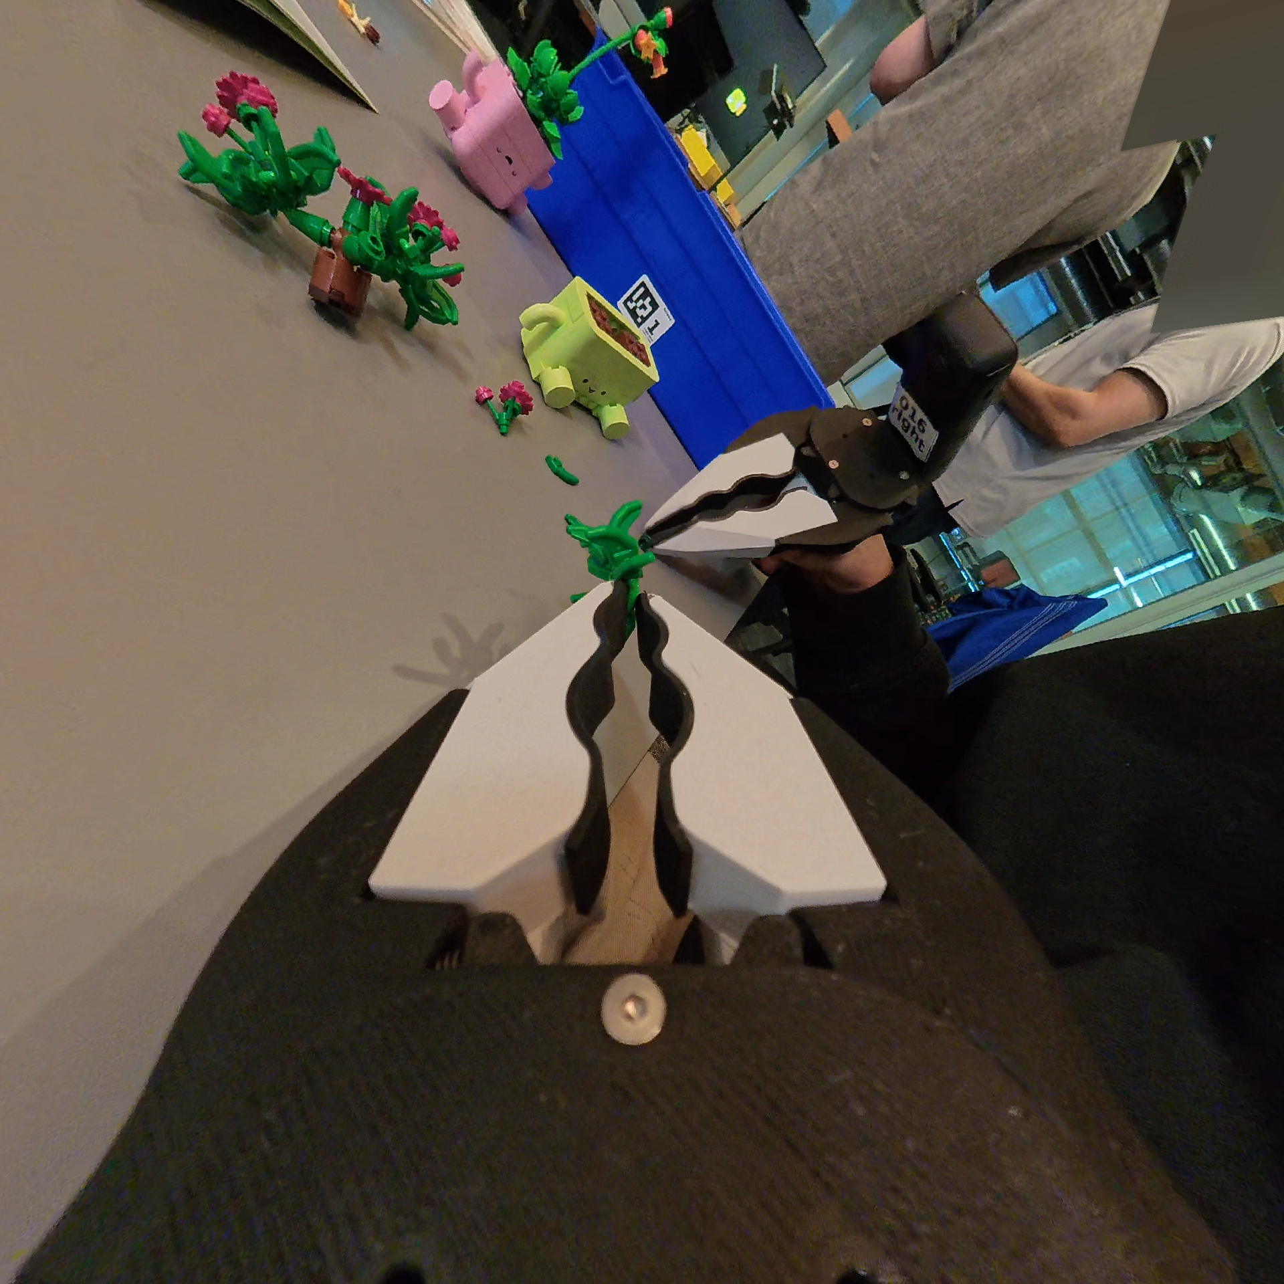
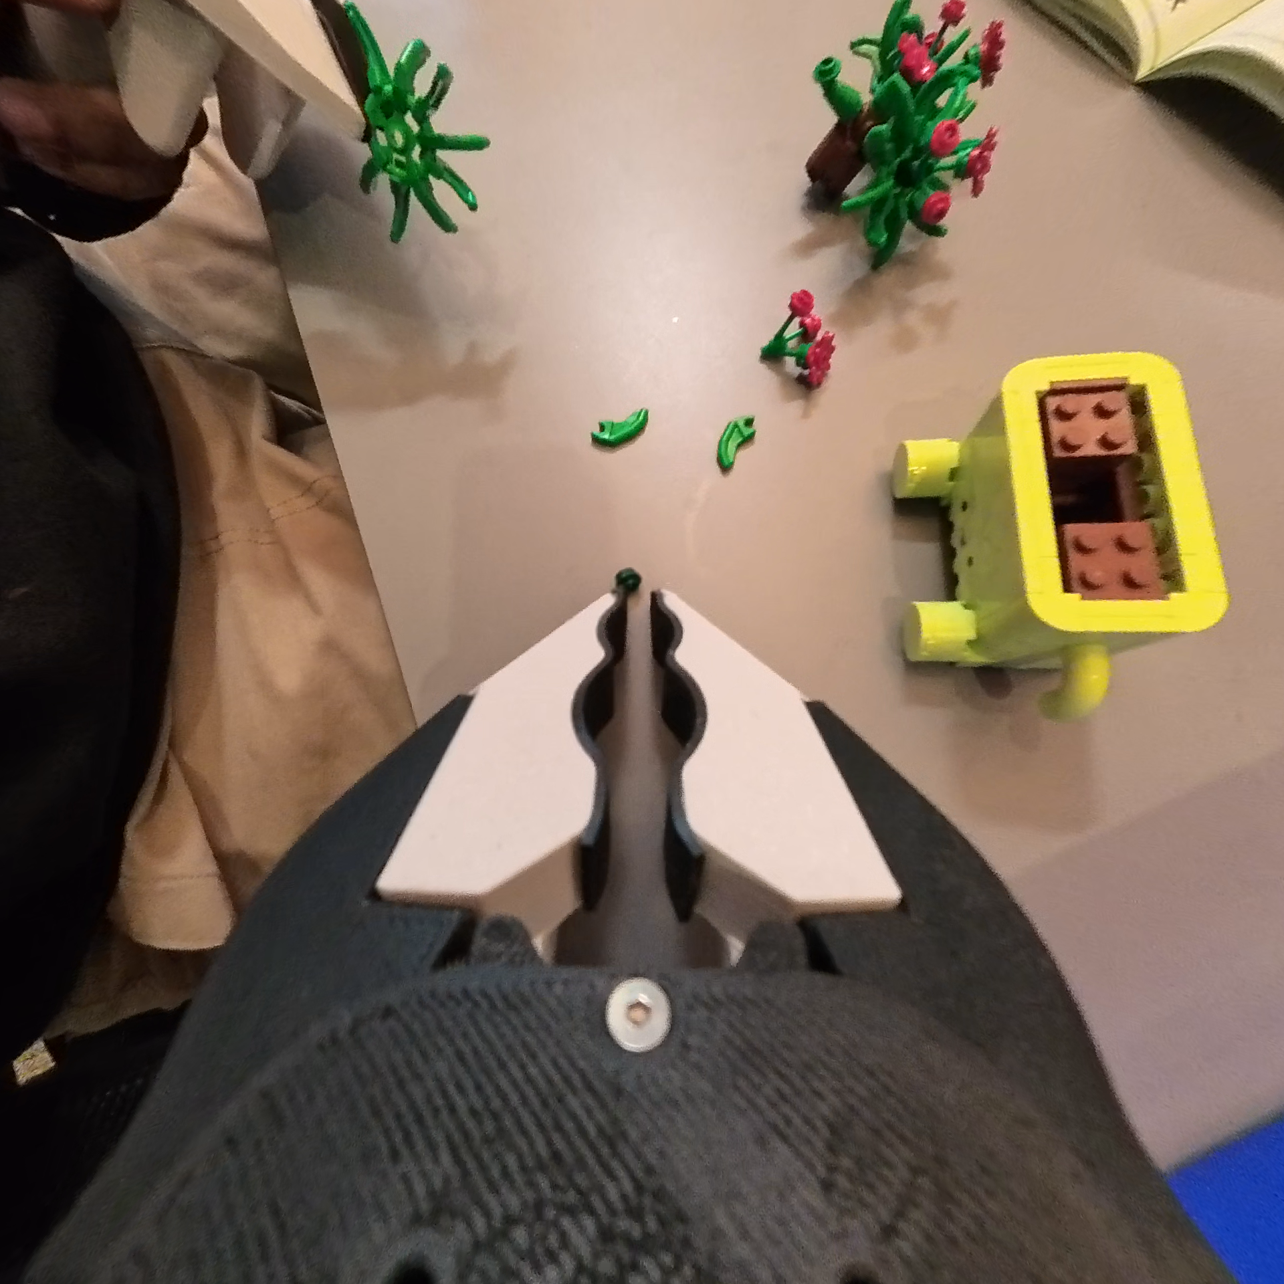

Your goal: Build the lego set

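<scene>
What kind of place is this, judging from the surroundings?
Probably an office or lab workspace: a plain grey table with a blue plastic storage bin bearing a printed marker tag, large glass partitions behind, and seated people nearby.

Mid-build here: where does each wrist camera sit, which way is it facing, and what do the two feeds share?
Left wrist view: sits behind the left claw, rolled sideways, looking along the table; shows its fingers pinching the green plant, the right claw meeting it, a dark sleeve.
Right wrist view: sits behind the right claw, looking steeply down at the table; shows its fingers, a small green piece at the tip, and tan trousers.
Shared: green plant, yellow pot, flower bush.
</scene>
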`<state>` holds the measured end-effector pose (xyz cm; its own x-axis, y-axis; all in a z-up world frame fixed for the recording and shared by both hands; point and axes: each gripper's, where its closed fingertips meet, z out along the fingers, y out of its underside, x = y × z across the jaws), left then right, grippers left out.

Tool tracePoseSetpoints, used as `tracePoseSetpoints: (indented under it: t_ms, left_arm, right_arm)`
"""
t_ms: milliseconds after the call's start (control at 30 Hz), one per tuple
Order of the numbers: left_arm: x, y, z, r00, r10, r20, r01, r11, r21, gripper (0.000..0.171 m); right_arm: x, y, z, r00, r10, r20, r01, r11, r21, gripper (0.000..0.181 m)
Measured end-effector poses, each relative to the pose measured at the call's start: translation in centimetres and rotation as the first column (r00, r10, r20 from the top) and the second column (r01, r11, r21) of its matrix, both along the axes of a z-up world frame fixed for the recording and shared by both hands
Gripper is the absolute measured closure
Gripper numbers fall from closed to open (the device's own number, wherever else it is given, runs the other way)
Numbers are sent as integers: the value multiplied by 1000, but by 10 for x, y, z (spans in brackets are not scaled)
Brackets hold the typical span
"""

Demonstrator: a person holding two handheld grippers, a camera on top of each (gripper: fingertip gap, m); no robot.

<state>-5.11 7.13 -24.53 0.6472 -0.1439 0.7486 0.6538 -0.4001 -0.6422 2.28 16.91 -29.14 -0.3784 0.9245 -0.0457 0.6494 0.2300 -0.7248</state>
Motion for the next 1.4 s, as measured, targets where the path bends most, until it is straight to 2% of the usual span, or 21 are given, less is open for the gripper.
tracePoseSetpoints:
  t_ms: [400,633,700,767,867,967,1233,1400]
  left_arm:
    - [1,0,0,1000,-4,9,4,1000,5,171]
    - [2,0,-1,1000,-7,15,7,1000,8,171]
    - [2,0,-1,1000,-9,18,9,1000,10,171]
    - [2,0,-2,1000,-10,21,9,1000,10,171]
    - [2,0,-2,1000,-11,24,10,1000,10,171]
    - [2,0,-2,1000,-10,23,10,1000,9,171]
    - [3,0,-2,1000,-10,23,9,1000,11,171]
    - [3,0,-2,1000,-9,22,9,1000,11,171]
  right_arm:
    - [-5,-8,-1,1000,13,-12,-14,999,-52,173]
    - [-8,-12,0,999,29,-16,-29,999,-18,176]
    - [-10,-10,3,999,20,-34,-19,999,27,176]
    - [-13,-6,4,999,12,-40,-7,991,131,176]
    - [-16,-1,0,1000,20,-23,-11,944,331,176]
    - [-18,-4,0,999,34,-10,-27,913,407,176]
    - [-18,-23,0,997,73,-12,-68,965,253,166]
    - [-18,-16,4,999,37,-35,-28,972,234,165]
